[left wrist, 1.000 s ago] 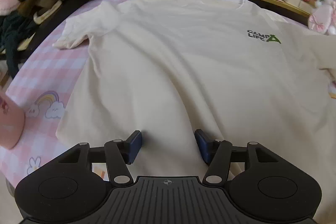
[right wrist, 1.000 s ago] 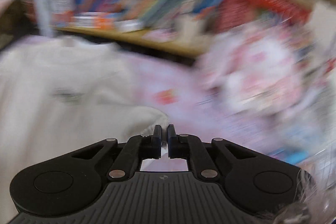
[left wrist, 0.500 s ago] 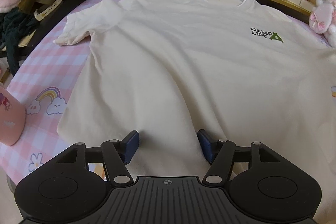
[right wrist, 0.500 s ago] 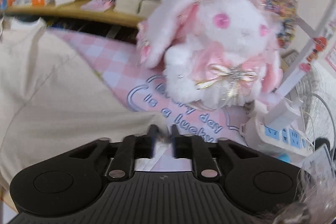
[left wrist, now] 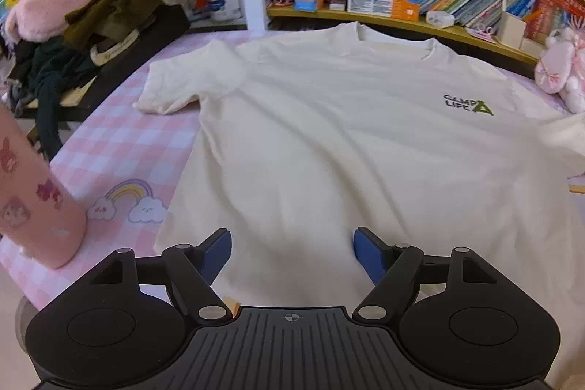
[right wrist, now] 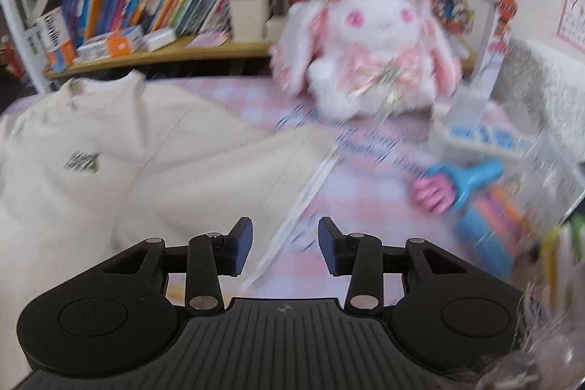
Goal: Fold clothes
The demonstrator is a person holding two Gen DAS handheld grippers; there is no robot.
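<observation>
Left wrist view looks along the left hand-held gripper (left wrist: 292, 253), whose blue-padded jaws stand wide apart, released, over the bottom hem of a cream T-shirt (left wrist: 347, 148). That shirt lies spread face up on a surface covered with a pink checked cloth (left wrist: 146, 141), collar toward the bookshelf (left wrist: 420, 21) at the back, its near hem between the two pads. One short sleeve (left wrist: 175, 86) is stretched flat to the left, and a small dark and green chest logo (left wrist: 468, 105) sits on the right part of the front (the lettering reads "CAMP LIFE"). A pink bottle (left wrist: 33, 196) with cartoon stickers stands on the cloth just beside the shirt's lower left corner. A heap of dark and olive clothing (left wrist: 98, 24) rests farther back on the left, well apart from the shirt.

Right wrist view is blurred. The right hand-held gripper (right wrist: 285, 249) is also released, jaws parted with nothing between them, poised over the outer edge of the shirt's other sleeve (right wrist: 226, 178), which lies flat on the checked cloth. Beyond it a white and pink plush rabbit (right wrist: 376, 57) sits upright near the shelf, and a blue and pink toy (right wrist: 457, 189) lies to the right, apart from the fabric.
</observation>
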